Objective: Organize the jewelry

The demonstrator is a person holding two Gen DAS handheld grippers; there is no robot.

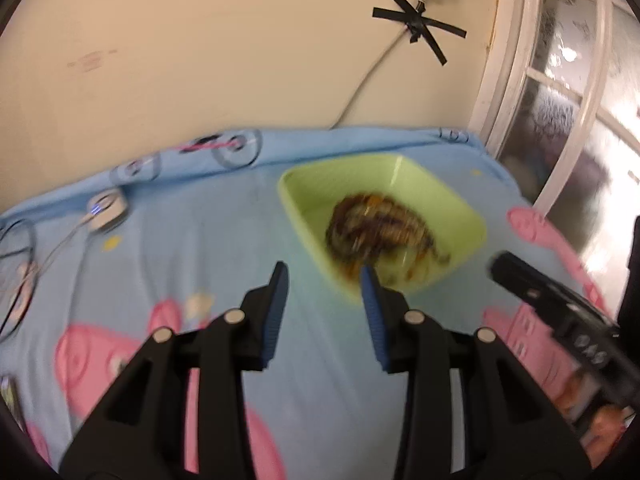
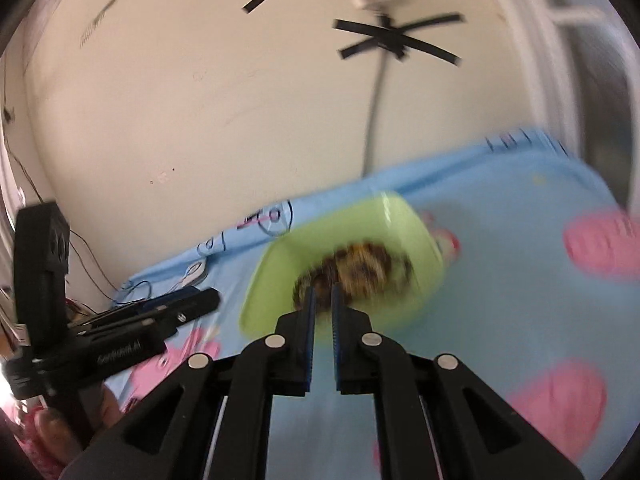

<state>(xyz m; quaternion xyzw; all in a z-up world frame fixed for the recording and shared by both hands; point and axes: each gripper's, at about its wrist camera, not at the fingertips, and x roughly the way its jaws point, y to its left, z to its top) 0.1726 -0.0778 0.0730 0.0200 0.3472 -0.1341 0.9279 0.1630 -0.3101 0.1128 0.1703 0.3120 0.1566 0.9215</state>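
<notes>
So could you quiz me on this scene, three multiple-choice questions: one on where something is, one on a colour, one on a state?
1. Where is the jewelry?
A. in the tray
B. on the sheet
C. between the left jaws

2. What colour is the tray?
A. pink
B. light green
C. white

3. How do the left gripper's jaws stand?
A. clamped on a necklace
B. fully shut
C. apart, with nothing between them

Answers:
1 A, the brown heap lies inside the tray.
2 B, its walls are light green against the blue sheet.
3 C, only sheet shows in the gap between the blue pads.
</notes>
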